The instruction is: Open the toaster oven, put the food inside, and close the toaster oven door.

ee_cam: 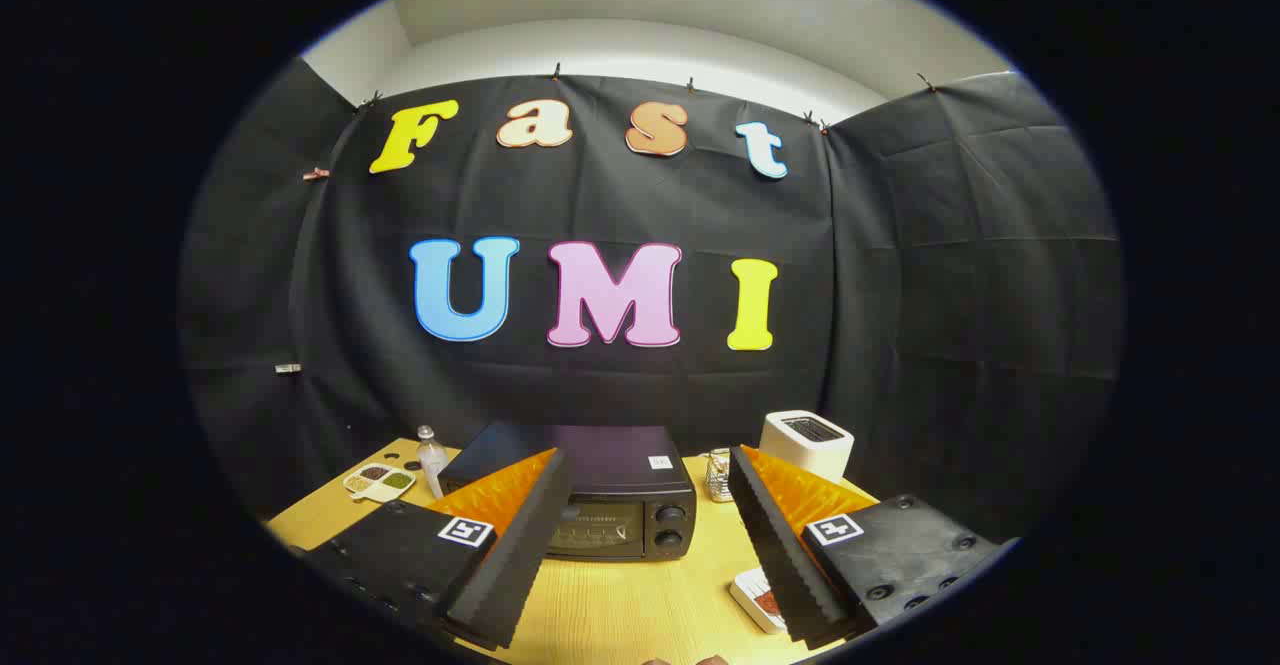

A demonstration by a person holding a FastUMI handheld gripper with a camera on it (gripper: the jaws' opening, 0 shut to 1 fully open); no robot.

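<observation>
no readable text — only square coded markers on the gripper [640,545] (fingers spread wide) and a sticker on the toaster oven [610,490].

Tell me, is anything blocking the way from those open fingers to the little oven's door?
Nothing visible does. The gripper is open, and the toaster oven stands just ahead of its fingers with its door shut, bare wooden table between. The food plate lies off beside one finger.

A pale yellow wood-grain counter [620,605] carries the clutter. On its far left lies a white divided dish [381,482] holding dark, tan and green portions, with a small clear plastic bottle [432,458] upright just beside it. On the far right stands a white two-slot toaster [806,444], and near it a small wire-mesh basket [717,476].
</observation>
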